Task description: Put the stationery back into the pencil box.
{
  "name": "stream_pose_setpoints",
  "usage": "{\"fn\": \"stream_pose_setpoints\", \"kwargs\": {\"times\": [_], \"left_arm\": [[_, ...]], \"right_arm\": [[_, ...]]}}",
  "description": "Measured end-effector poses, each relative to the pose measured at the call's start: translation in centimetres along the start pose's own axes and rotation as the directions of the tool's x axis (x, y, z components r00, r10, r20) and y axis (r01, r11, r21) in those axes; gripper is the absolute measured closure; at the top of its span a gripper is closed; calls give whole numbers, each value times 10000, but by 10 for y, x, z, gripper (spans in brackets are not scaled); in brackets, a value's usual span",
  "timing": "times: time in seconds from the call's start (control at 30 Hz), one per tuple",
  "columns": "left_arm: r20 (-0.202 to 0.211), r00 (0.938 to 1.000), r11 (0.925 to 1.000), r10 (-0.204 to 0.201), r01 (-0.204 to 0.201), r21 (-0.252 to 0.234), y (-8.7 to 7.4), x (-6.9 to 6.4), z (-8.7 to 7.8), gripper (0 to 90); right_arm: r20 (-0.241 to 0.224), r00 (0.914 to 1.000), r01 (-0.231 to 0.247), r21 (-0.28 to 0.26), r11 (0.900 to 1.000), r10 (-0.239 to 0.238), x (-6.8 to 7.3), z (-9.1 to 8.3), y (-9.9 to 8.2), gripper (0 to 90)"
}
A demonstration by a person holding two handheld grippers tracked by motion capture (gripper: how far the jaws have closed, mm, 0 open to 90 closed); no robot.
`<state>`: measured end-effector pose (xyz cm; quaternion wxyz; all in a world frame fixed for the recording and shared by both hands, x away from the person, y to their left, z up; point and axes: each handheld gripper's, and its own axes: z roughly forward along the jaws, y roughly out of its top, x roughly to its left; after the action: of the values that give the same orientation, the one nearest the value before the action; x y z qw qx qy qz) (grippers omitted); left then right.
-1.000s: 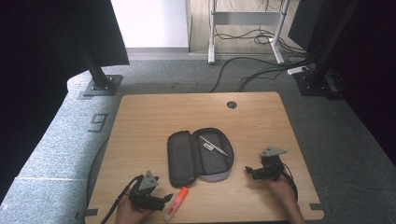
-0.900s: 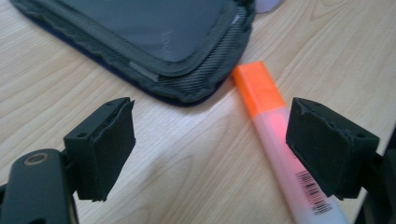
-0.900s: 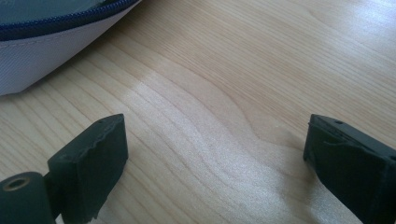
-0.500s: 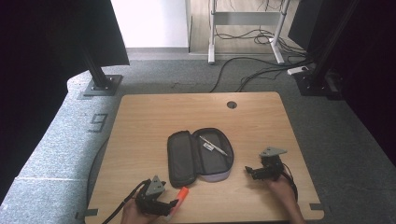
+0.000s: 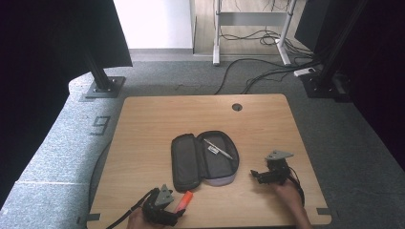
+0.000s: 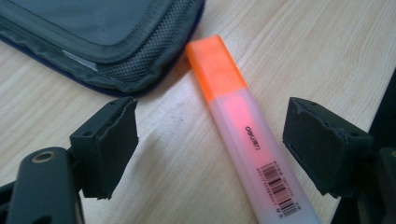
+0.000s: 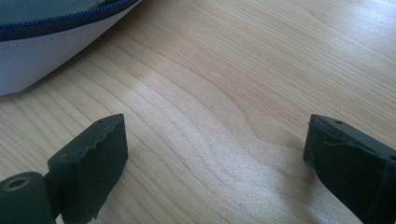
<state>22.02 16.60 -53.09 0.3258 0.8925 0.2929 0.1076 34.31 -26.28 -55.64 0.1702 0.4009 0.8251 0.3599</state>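
Highlighter, orange-capped, lies flat on the surface near its front edge, its cap just beside the corner of the open pencil case. It is not yet picked up: I have the left gripper around it, fingers spread wide on either side of the barrel with a clear gap to each pad, nothing pressing. My read is that the grasp is the step in hand, and that closing, lifting and carrying the marker into the case are all left. One pen already lies inside the case. My left hand sits low at the front edge, gripper pointing along the surface toward the case. The right gripper rests beside the case's other end, fingers apart over bare wood, holding nothing.
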Motion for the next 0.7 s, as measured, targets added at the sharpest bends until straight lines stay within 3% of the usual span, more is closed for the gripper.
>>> {"fn": "stream_pose_setpoints", "kwargs": {"times": [0.17,0.3,0.4,0.6,0.7], "left_arm": [[-154,9998,9998,104,-102,151,-1,1,1,223],[-420,9985,9984,348,-329,459,-2,-1,2,322],[-355,9989,9987,314,-299,421,-3,1,0,409],[397,9990,9992,182,-195,347,-6,8,-3,651],[511,9984,9991,227,-245,348,-6,9,-3,662]], "right_arm": [[-2,10000,-6,3,10000,6,0,0,0,61],[-1,10000,-1,0,10000,1,0,0,0,61],[-3,10000,-7,4,10000,7,0,0,0,61],[-3,10000,-7,4,10000,7,0,0,0,61],[-1,10000,1,-2,10000,-1,0,0,0,61]]}}
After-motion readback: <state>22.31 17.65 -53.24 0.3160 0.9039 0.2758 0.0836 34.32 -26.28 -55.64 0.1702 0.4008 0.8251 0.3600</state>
